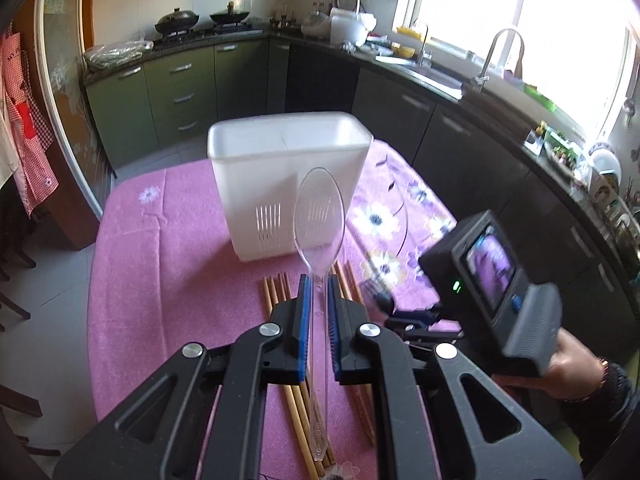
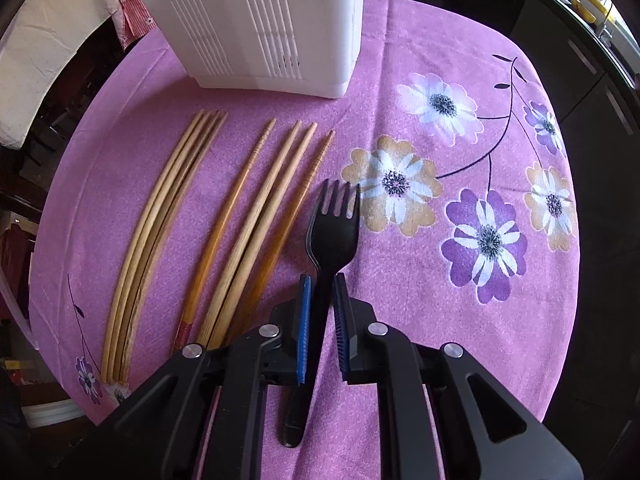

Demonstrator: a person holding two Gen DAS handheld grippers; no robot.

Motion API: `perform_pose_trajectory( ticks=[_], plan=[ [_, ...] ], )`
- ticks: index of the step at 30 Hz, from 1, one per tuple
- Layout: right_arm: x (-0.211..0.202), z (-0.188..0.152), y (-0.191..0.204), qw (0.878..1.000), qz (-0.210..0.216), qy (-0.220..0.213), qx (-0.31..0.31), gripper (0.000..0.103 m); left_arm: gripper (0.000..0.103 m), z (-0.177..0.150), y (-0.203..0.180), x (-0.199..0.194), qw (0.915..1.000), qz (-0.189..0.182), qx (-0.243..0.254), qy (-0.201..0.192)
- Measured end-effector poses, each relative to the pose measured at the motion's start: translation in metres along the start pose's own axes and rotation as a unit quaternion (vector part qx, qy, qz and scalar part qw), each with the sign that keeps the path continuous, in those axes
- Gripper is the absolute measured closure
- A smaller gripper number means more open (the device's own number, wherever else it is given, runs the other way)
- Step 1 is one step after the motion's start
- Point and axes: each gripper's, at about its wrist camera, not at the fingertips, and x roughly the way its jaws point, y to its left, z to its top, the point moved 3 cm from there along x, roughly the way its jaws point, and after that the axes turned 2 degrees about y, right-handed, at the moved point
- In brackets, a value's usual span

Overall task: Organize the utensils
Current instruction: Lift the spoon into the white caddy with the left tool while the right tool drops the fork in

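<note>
My left gripper (image 1: 319, 280) is shut on the handle of a clear plastic spoon (image 1: 319, 212), held above the table with its bowl pointing at the white slotted utensil holder (image 1: 288, 176). In the right wrist view my right gripper (image 2: 322, 280) is shut on the neck of a black plastic fork (image 2: 334, 232), which lies on the pink flowered tablecloth (image 2: 420, 300) with its tines toward the white utensil holder (image 2: 256, 24). Several wooden chopsticks (image 2: 224, 232) lie in two groups left of the fork. The right gripper's body (image 1: 492, 276) and the hand holding it show at the right of the left wrist view.
The wooden chopsticks (image 1: 276, 292) also lie on the cloth beneath the spoon. Kitchen counters, a sink (image 1: 436, 72) and a stove with pans (image 1: 200, 24) ring the table. A cloth hangs over a chair (image 2: 48, 64) at the far left.
</note>
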Motion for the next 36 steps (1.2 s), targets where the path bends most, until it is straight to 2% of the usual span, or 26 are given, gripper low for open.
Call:
perform_pose_trajectory(
  ticks=[5, 8, 13, 15, 17, 21, 26, 32, 34, 36],
  plan=[
    [-0.015, -0.008, -0.007, 0.999, 0.030, -0.035, 0.009, 0.093, 0.095, 0.037, 0.007, -0.034, 0.9971, -0.012, -0.014, -0.073],
    [-0.029, -0.013, -0.014, 0.996, 0.063, -0.064, 0.024, 0.093, 0.095, 0.071, 0.011, -0.054, 0.9904, -0.012, -0.020, -0.136],
    [-0.043, -0.023, -0.021, 0.989, 0.112, -0.092, 0.038, 0.093, 0.095, 0.125, 0.020, -0.058, 0.9709, -0.001, -0.031, -0.237],
    [-0.047, -0.027, -0.021, 0.987, 0.122, -0.101, 0.036, 0.093, 0.095, 0.141, 0.024, -0.049, 0.9625, 0.011, -0.033, -0.269],
    [-0.050, -0.028, -0.023, 0.985, 0.131, -0.105, 0.037, 0.093, 0.095, 0.152, 0.027, -0.040, 0.9578, 0.021, -0.034, -0.285],
    [-0.062, -0.025, -0.038, 0.981, 0.142, -0.124, 0.036, 0.093, 0.095, 0.159, 0.032, -0.007, 0.9562, 0.043, -0.032, -0.288],
    [-0.088, -0.024, -0.044, 0.975, 0.154, -0.157, 0.031, 0.093, 0.095, 0.150, 0.038, 0.032, 0.9643, 0.046, -0.037, -0.258],
    [-0.129, -0.004, -0.044, 0.964, 0.160, -0.211, 0.023, 0.093, 0.094, 0.130, 0.042, 0.059, 0.9729, 0.046, -0.034, -0.224],
    [-0.143, 0.006, -0.044, 0.959, 0.161, -0.231, 0.021, 0.093, 0.093, 0.123, 0.043, 0.062, 0.9745, 0.045, -0.037, -0.217],
    [-0.159, 0.018, -0.041, 0.954, 0.160, -0.254, 0.015, 0.093, 0.087, 0.118, 0.045, 0.062, 0.9757, 0.045, -0.035, -0.212]
  ],
)
